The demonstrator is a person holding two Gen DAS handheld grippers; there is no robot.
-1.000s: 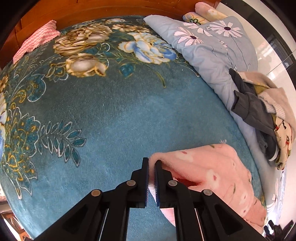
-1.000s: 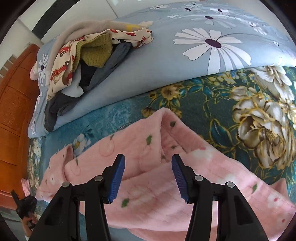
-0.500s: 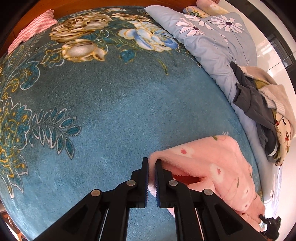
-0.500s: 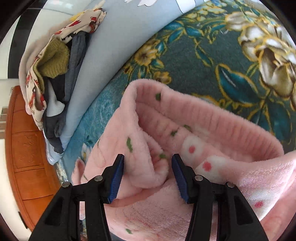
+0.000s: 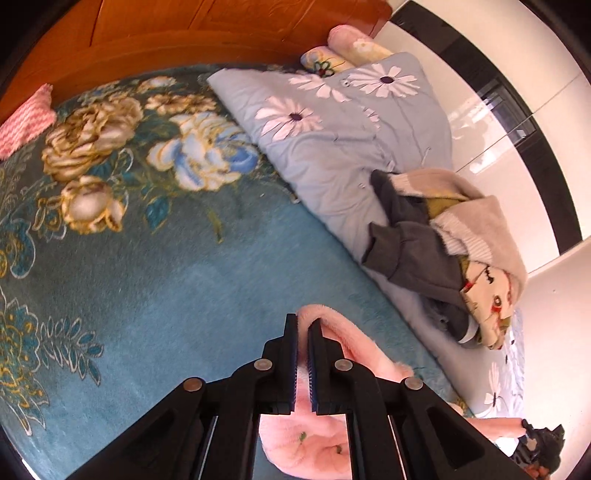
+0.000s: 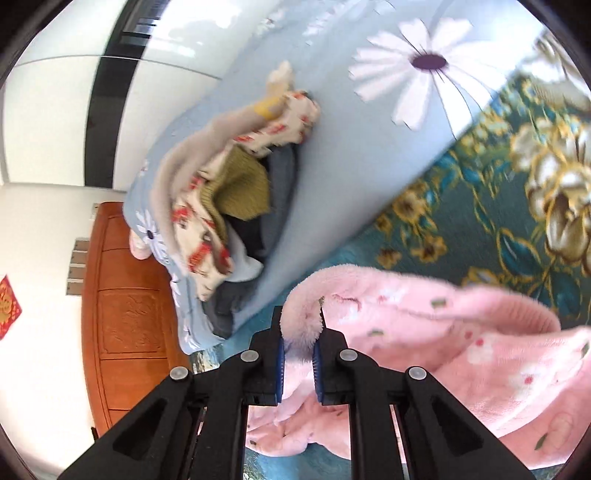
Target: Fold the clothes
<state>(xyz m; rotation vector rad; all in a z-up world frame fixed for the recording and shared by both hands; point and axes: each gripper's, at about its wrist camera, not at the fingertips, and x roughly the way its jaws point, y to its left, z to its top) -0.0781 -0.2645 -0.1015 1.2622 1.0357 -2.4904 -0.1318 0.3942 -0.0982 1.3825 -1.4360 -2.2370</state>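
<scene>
A fluffy pink garment with small flower prints [image 5: 314,439] hangs over the teal floral blanket [image 5: 155,251] on the bed. My left gripper [image 5: 303,325] is shut on one edge of it and holds it up. In the right wrist view the same pink garment [image 6: 424,332] spreads to the right, and my right gripper [image 6: 300,332] is shut on a thick fold of its edge. The part of the cloth under both grippers is hidden by the black fingers.
A folded light-blue quilt with white daisies [image 5: 340,140] lies along the far side, with a heap of mixed clothes [image 5: 443,251] on it, also in the right wrist view [image 6: 229,184]. A wooden headboard [image 5: 184,33], a pink checked cloth [image 5: 26,122] and pillows [image 5: 343,48] are behind.
My right gripper has closed on the pink garment's edge; it was open before. Both grippers have lifted, and the garment now hangs between them instead of lying on the blanket.
</scene>
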